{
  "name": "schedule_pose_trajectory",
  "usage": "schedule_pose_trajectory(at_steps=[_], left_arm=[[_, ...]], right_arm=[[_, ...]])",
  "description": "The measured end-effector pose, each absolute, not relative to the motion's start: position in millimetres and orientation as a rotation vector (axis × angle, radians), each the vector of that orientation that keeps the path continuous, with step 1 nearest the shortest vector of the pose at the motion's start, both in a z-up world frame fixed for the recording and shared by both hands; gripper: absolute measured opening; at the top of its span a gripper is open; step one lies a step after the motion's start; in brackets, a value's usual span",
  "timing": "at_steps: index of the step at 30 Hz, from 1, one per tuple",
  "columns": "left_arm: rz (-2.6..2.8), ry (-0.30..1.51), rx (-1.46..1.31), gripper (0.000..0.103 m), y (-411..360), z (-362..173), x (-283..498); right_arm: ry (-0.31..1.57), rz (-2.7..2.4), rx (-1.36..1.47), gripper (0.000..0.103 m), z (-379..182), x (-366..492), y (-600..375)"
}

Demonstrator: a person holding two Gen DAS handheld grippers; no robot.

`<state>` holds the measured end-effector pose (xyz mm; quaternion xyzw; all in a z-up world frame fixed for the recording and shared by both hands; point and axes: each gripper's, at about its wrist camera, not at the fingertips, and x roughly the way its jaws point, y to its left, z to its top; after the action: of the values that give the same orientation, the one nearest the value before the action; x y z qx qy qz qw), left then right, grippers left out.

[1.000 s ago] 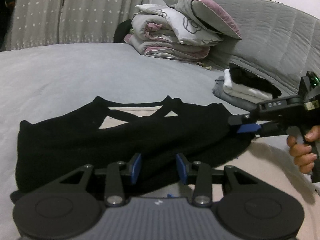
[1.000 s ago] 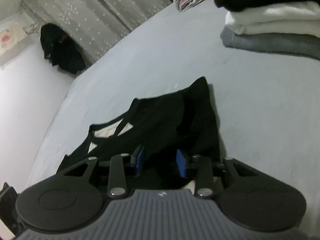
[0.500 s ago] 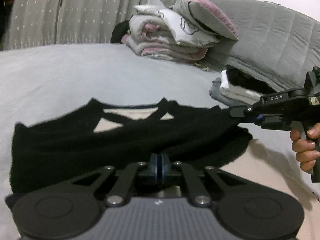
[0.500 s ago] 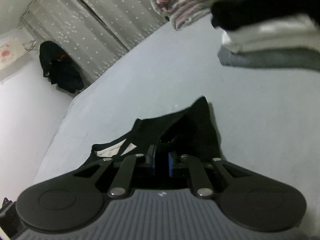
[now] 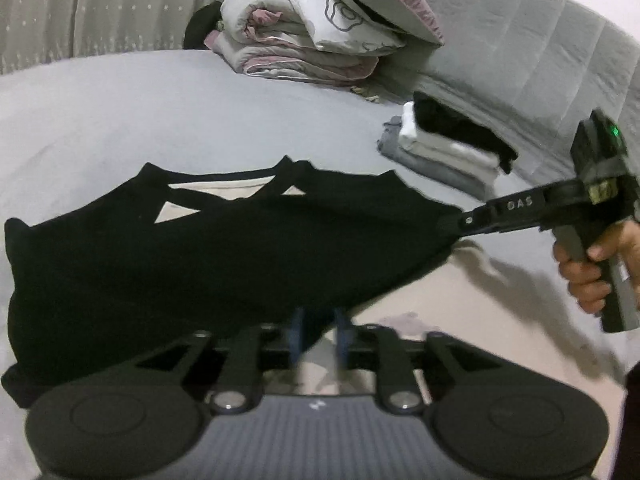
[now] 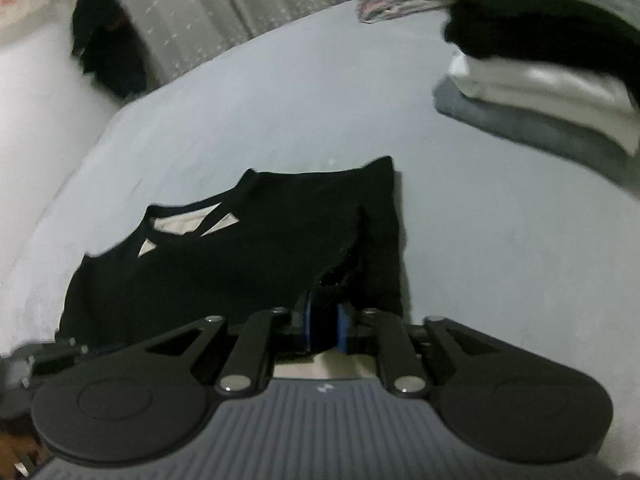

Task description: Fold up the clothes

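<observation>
Black strappy knit top (image 5: 208, 264) lies on the grey bed (image 5: 120, 112), long axis running across from left gripper (image 5: 318, 336) to right gripper (image 6: 324, 330). Both grippers have just been opening. The left gripper's jaws stand parted at the near hem with cloth only at one pad, seemingly released, while the right gripper pinches the garment's side edge.

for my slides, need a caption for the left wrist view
Left gripper and right gripper at the black top's hem, folded pile behind.
</observation>
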<state>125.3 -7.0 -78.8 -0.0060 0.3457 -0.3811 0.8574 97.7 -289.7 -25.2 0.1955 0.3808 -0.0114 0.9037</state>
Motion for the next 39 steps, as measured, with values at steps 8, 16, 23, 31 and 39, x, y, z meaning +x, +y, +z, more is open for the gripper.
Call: schedule_pose_trajectory(at_steps=[8, 16, 23, 31, 39], left_arm=[[-0.57, 0.577, -0.113, 0.039, 43.6, -59.8, 134.3], [-0.487, 0.636, -0.003, 0.029, 62.0, -89.3, 127.9], [-0.478, 0.62, -0.008, 0.027, 85.5, -79.7, 123.8], [-0.42, 0.564, -0.166, 0.028, 92.7, -81.1, 152.7], [-0.313, 0.578, -0.283, 0.027, 105.0, -87.1, 158.4]], right_arm=[[0.614, -0.075, 0.307, 0.052, -6.1, 88.4, -290.4], [0.552, -0.075, 0.28, 0.034, -29.8, 114.8, -287.2], [0.633, -0.123, 0.157, 0.028, -50.2, 125.0, -279.6], [0.542, -0.092, 0.144, 0.028, -37.3, 118.8, -261.7], [0.587, -0.111, 0.095, 0.03, -45.6, 121.0, -264.2]])
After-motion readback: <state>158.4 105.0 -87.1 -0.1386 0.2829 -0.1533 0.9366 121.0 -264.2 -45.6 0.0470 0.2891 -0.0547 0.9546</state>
